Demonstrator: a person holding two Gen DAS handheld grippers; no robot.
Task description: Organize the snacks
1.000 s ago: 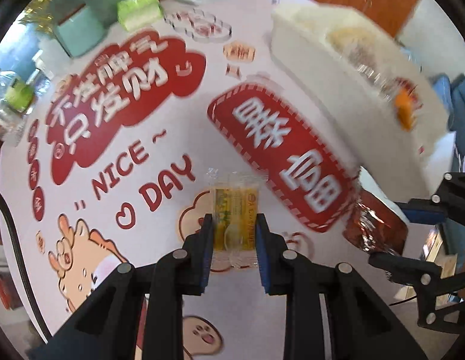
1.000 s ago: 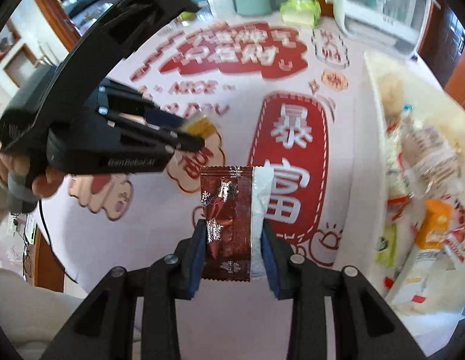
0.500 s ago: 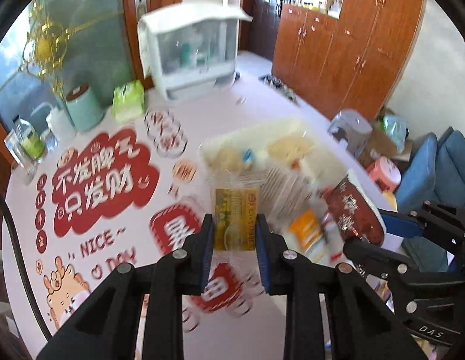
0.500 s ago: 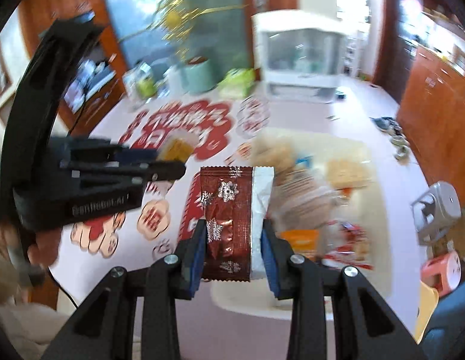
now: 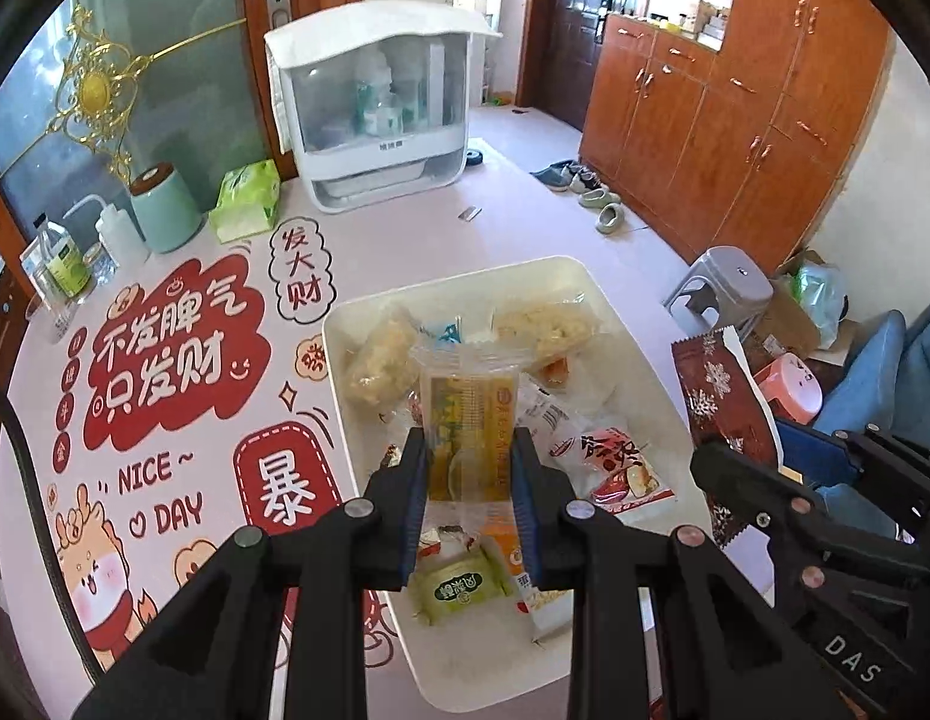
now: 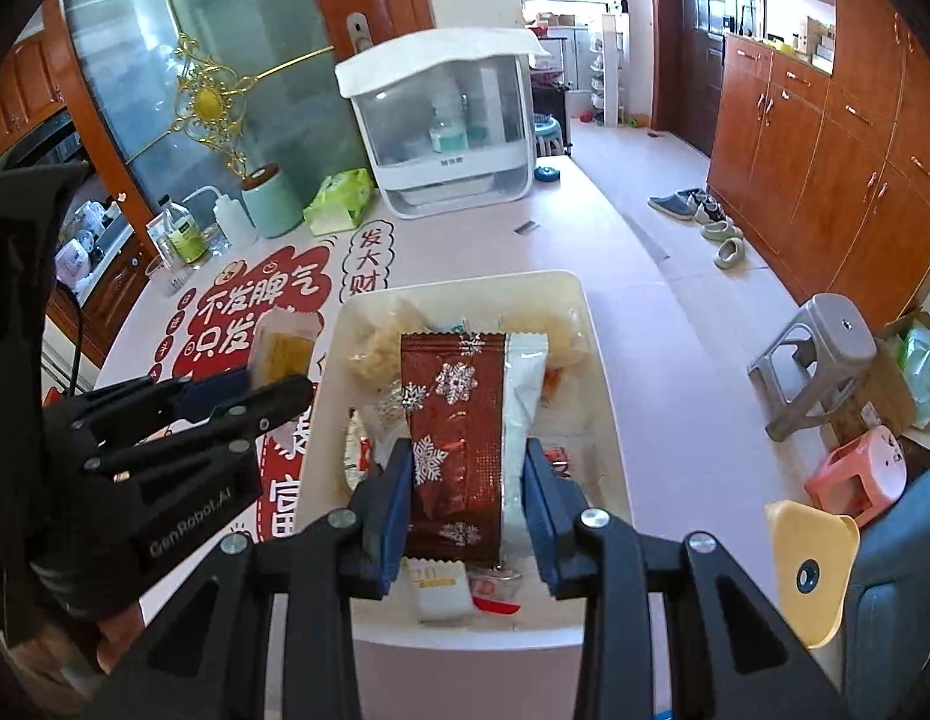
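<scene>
Both packets held above the tray

Our left gripper (image 5: pixel 468 480) is clamped on the yellow packet (image 5: pixel 470 414), our right gripper (image 6: pixel 468 492) on the red packet (image 6: pixel 465 426); each packet's long axis runs toward 12 o'clock, in line with the fingers. The white tray (image 5: pixel 609 300) of snacks lies directly beneath both, with neither gripper clearly nearer.

Yellow-and-clear packet (image 5: pixel 468 429) here, a dark red wrapper (image 6: pixel 459 438) with white snowflakes and a silver edge there. Cream tray (image 5: pixel 636 354), a green pack (image 5: pixel 459 591) inside. Pink tablecloth (image 5: pixel 405 240), red cartoon lettering. Mint canister (image 5: pixel 165 210), wood-brown lid.
</scene>
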